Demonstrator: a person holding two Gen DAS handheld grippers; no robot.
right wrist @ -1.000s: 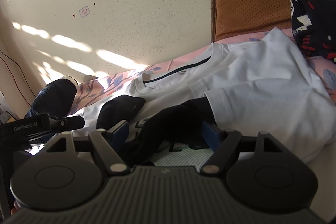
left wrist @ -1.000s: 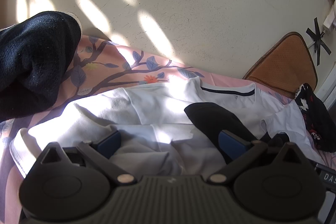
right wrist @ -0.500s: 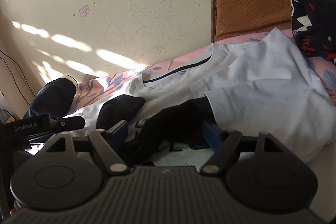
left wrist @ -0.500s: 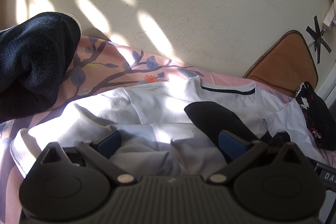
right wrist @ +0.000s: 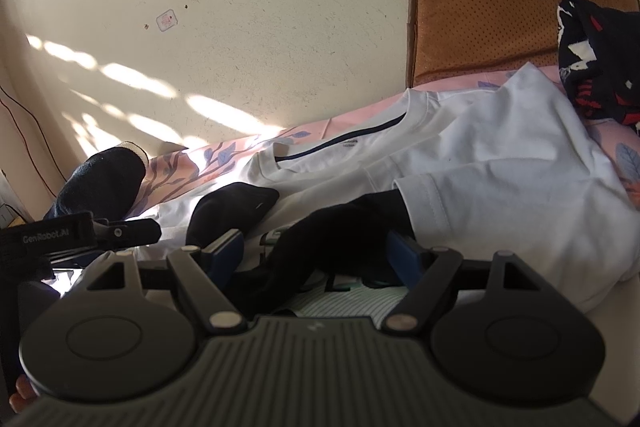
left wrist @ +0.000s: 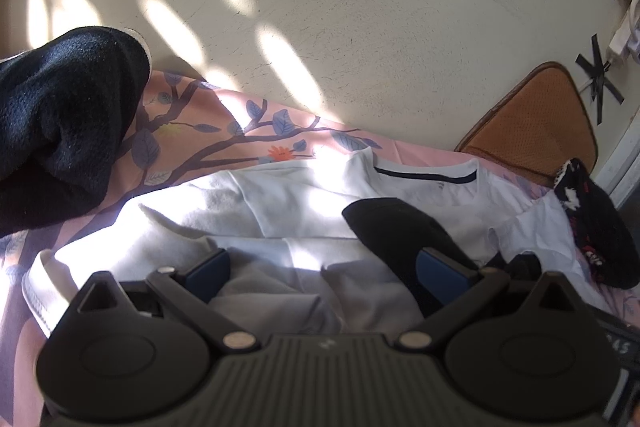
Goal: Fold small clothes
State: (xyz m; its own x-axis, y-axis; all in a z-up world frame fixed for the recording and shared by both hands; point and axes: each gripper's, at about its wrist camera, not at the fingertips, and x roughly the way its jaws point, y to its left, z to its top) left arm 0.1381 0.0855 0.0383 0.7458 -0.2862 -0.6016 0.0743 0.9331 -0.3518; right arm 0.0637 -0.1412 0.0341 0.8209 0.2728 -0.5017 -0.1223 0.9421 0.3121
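Left wrist view. Left claw [left wrist: 322, 269] spread wide, pinching nothing, low over the white shirt [left wrist: 304, 203]. Shirt lies rumpled on the bed [left wrist: 208, 143], collar toward the wall-side edge, hem bunched under the claw. A black sock [left wrist: 396, 223] sits on the shirt, touching the claw's right pad [left wrist: 440, 265]. Black fleece [left wrist: 60, 115] heaped at the bed's left end; a patterned dark garment [left wrist: 592, 227] at the right end, just beside the shirt's sleeve.

Risk here: if the claw closes as it stands, it likely takes sock and shirt together, or several bunched layers of shirt at once. Any fold then comes out crooked. Strong sun patches wash out the hem edge, so the true edge is hard to pick.

Right wrist view. Right claw [right wrist: 316, 251] also spread, empty. A second dark cloth [right wrist: 332, 239] lies between its pads, spilling from under the shirt's sleeve [right wrist: 472, 195]; whether it touches a pad, cannot tell. Striped fabric [right wrist: 352, 301] shows just below. The left gripper's body [right wrist: 80, 233] is near on the left.

Risk: closing could catch the sleeve hem along with the dark cloth and drag the shirt. The two grippers work close; a sideways pull may knock them together. Loose items left on the shirt would get folded inside.
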